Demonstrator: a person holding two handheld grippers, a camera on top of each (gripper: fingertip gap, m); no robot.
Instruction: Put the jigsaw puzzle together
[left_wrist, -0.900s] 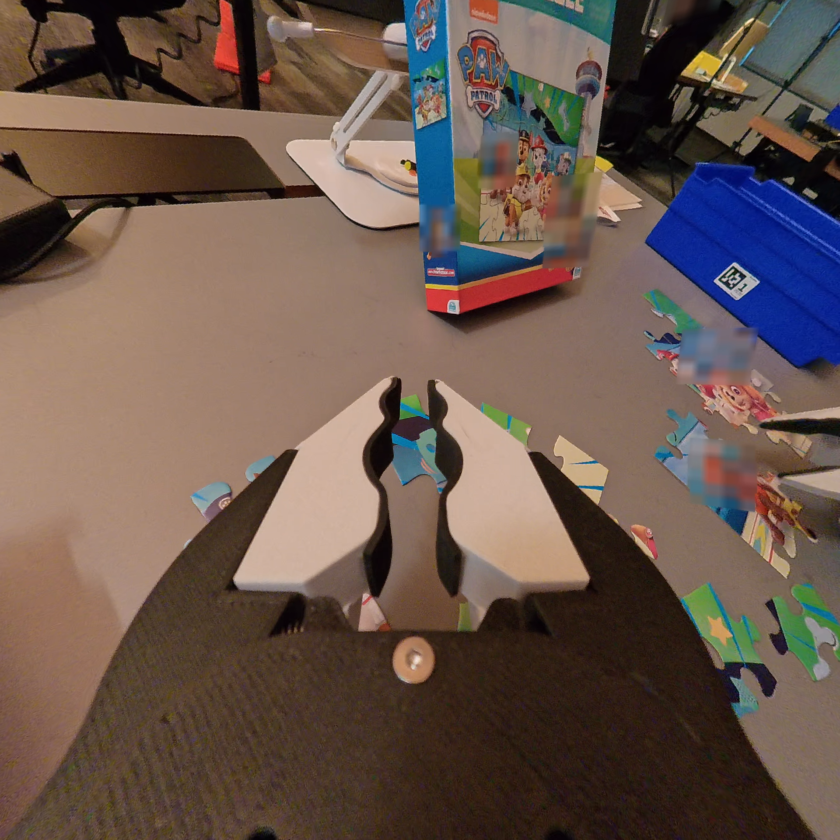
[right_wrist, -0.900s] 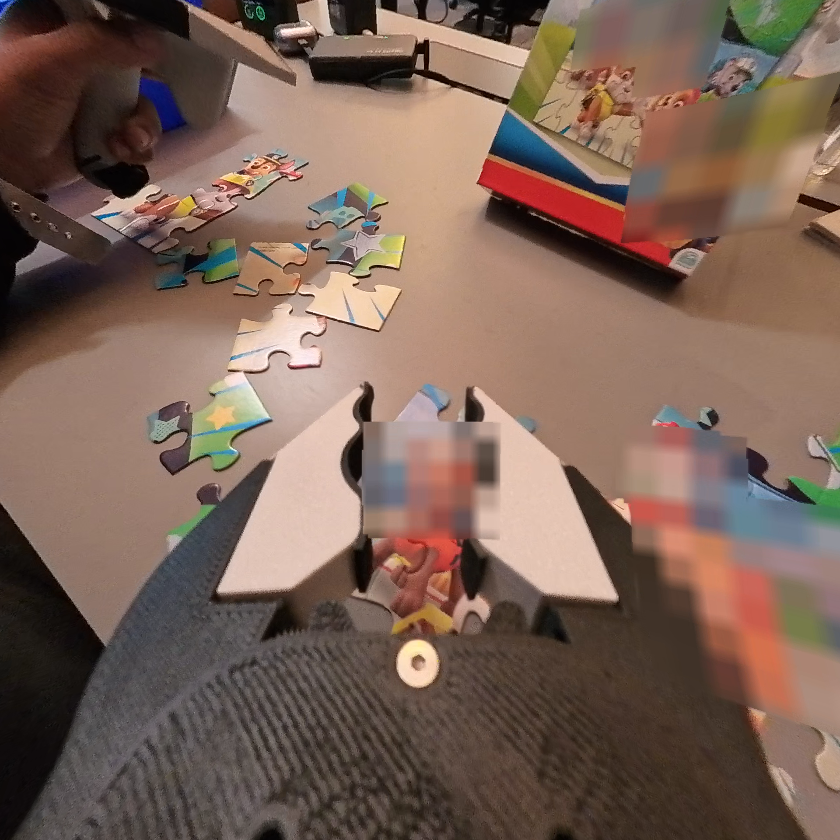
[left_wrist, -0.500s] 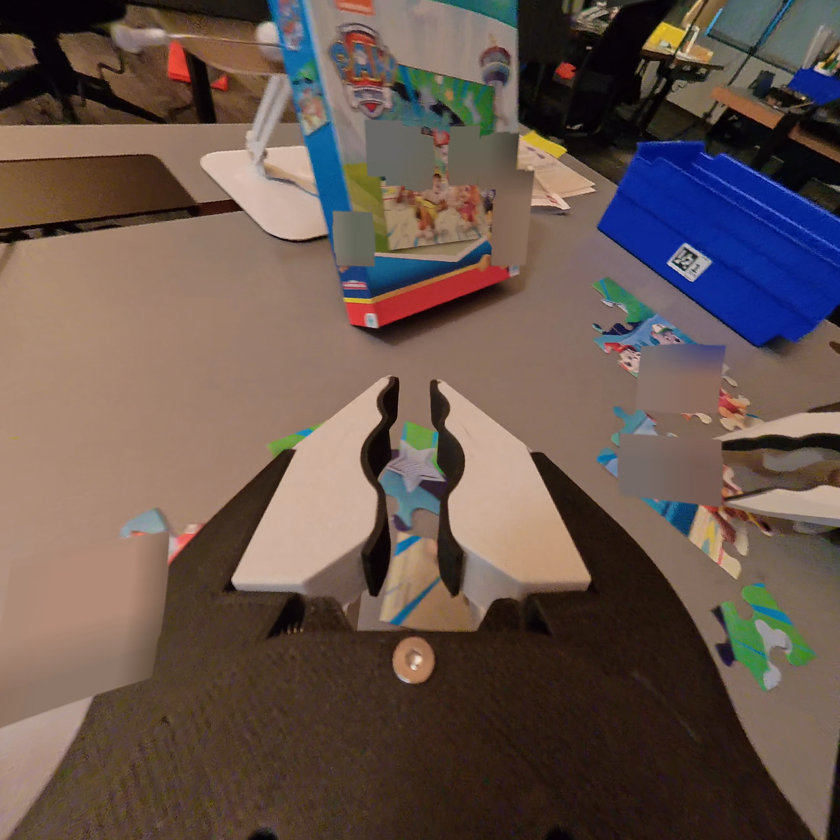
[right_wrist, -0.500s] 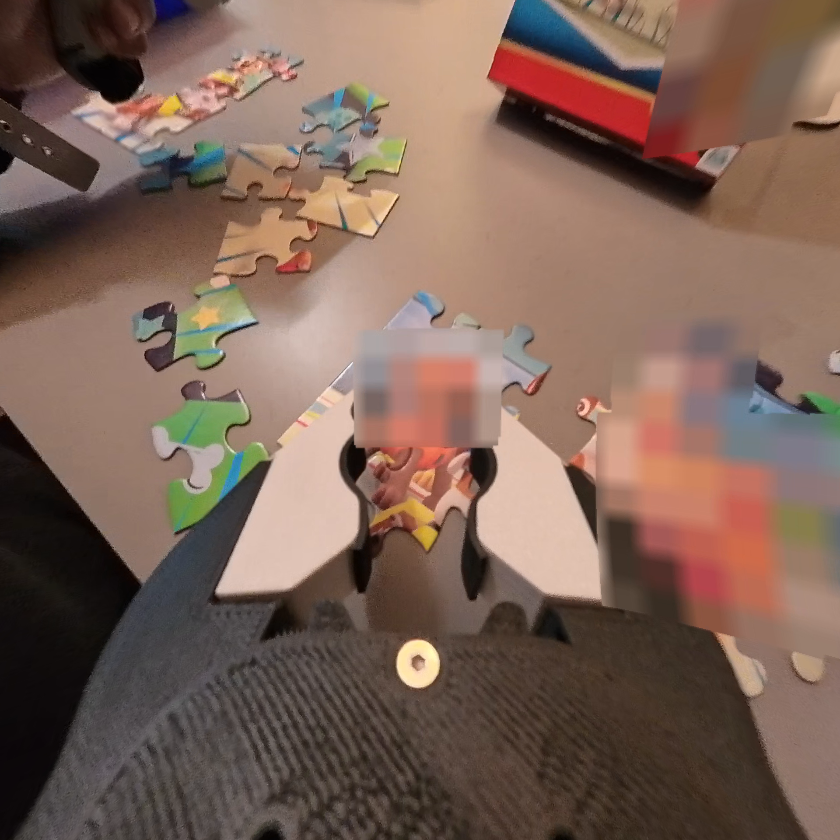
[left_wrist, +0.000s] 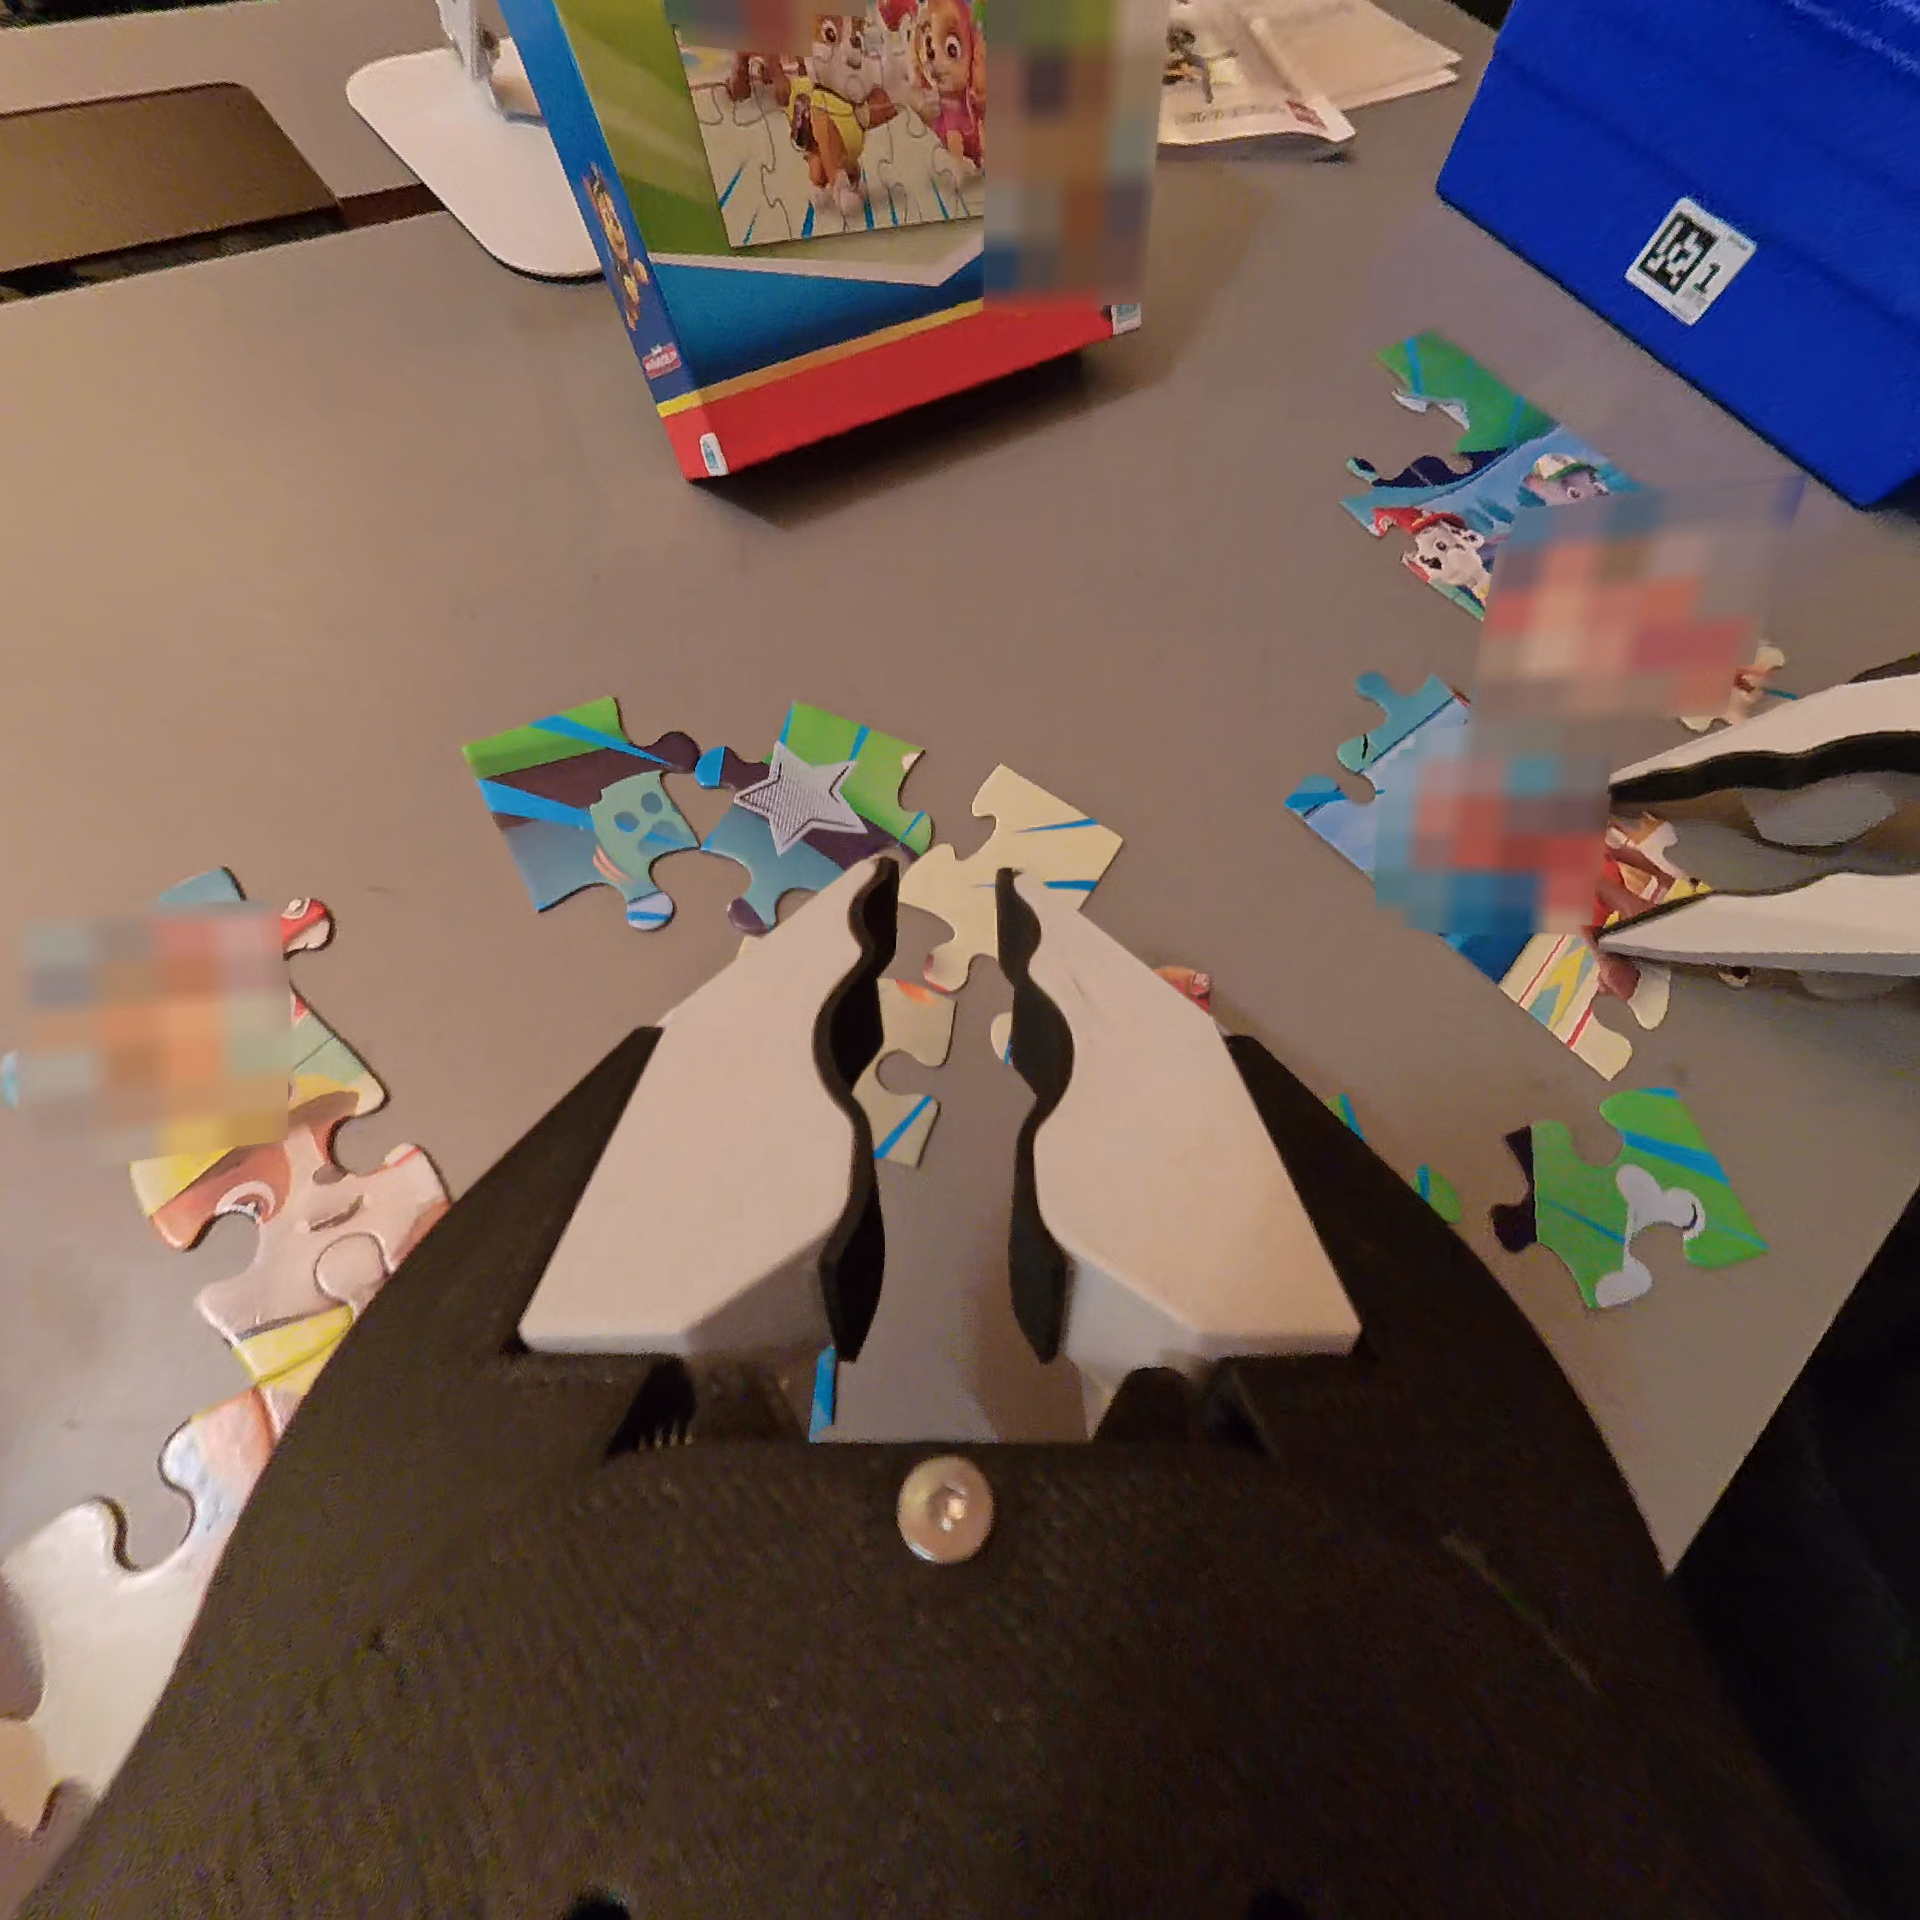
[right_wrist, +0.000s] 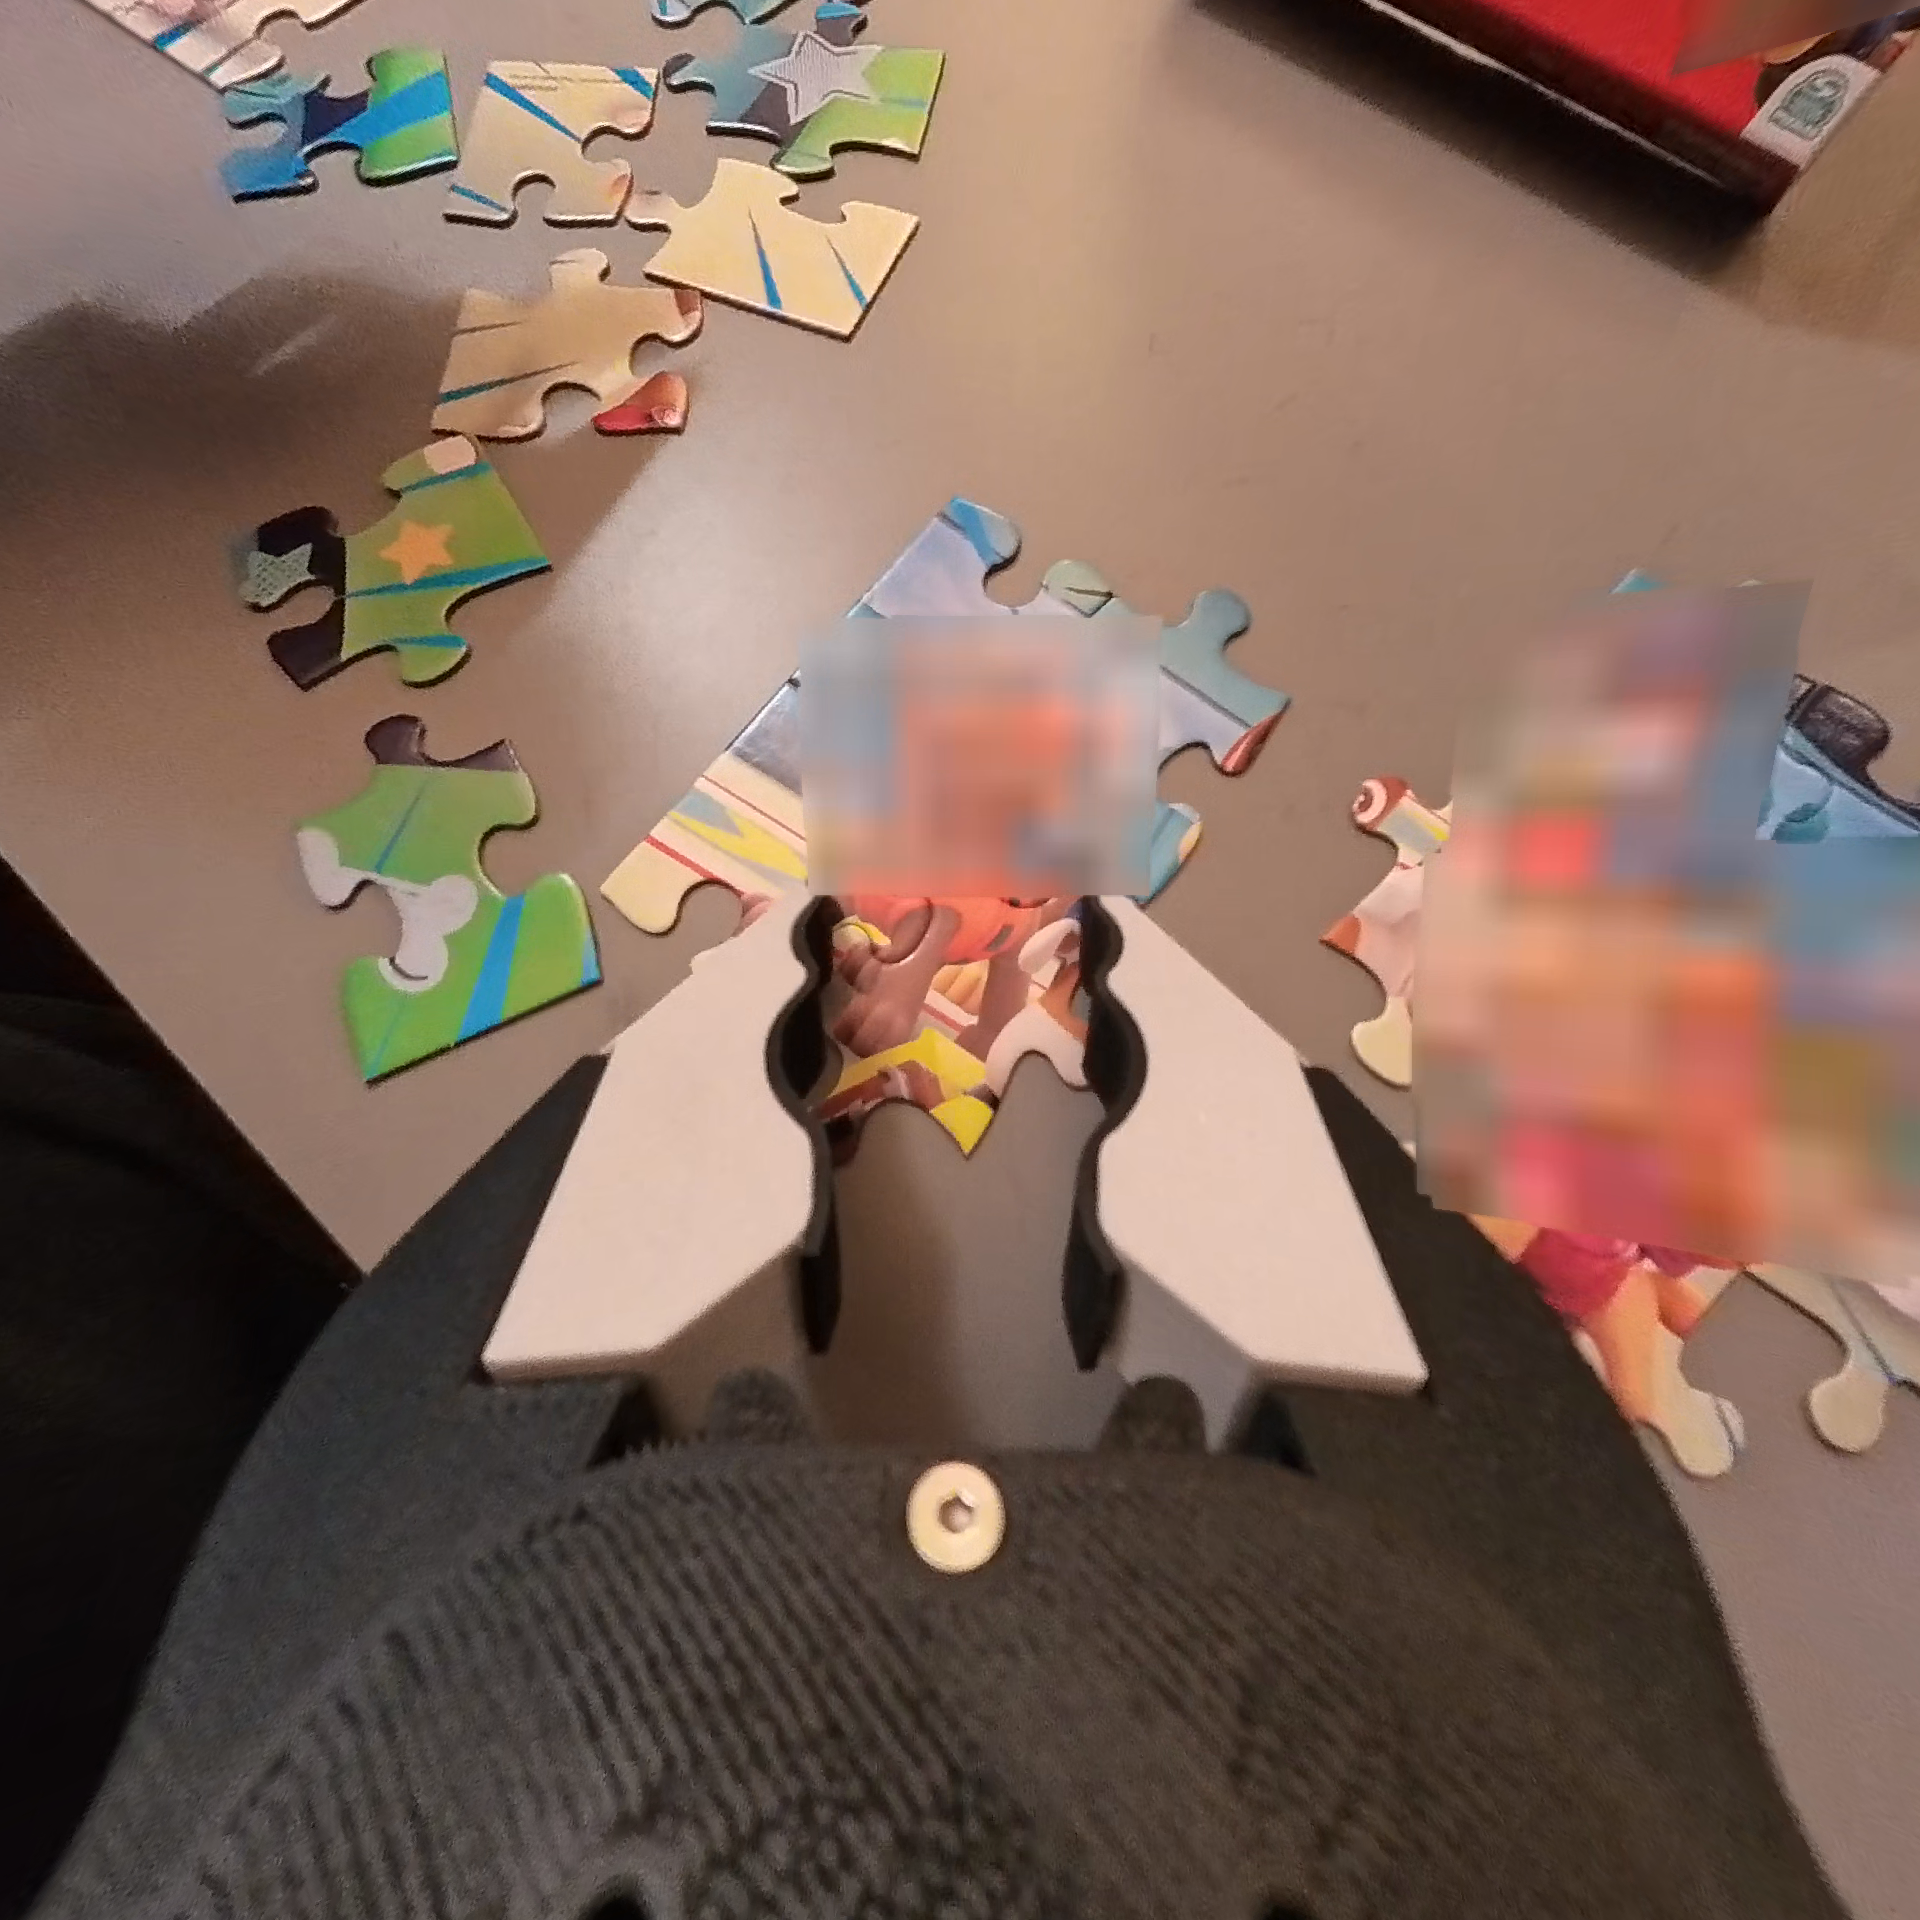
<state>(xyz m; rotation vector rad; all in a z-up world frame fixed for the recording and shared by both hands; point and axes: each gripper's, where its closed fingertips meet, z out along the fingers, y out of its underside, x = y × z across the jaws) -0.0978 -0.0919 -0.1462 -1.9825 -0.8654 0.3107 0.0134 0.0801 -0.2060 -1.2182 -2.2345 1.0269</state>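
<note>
My left gripper (left_wrist: 943, 878) hovers over loose puzzle pieces on the grey table (left_wrist: 312, 520). Its jaws stand a little apart with nothing between them. Its tips are above a cream piece with blue lines (left_wrist: 1039, 831), next to a green piece with a silver star (left_wrist: 810, 800). My right gripper (right_wrist: 958, 920) is open wider, low over a joined group of orange and yellow pieces (right_wrist: 935, 997) that lies flat on the table. It also shows at the right edge of the left wrist view (left_wrist: 1608, 864), open.
A colourful puzzle box (left_wrist: 852, 208) stands at the back and a blue bin (left_wrist: 1714, 208) at the back right. A green bone piece (right_wrist: 447, 894), a green star piece (right_wrist: 405, 561) and cream pieces (right_wrist: 779, 244) lie left of my right gripper. More joined pieces (right_wrist: 1382, 935) lie to its right. The gap from one gripper's tips to the other's is roughly 20 centimeters. To the green bone piece (right_wrist: 447, 894): right tips about 7 centimeters, left tips about 20 centimeters.
Both grippers have tipped down and come closer to the table. My left gripper's tips have shifted from over the star piece to over the cream piece. Both jaws have opened slightly.
</note>
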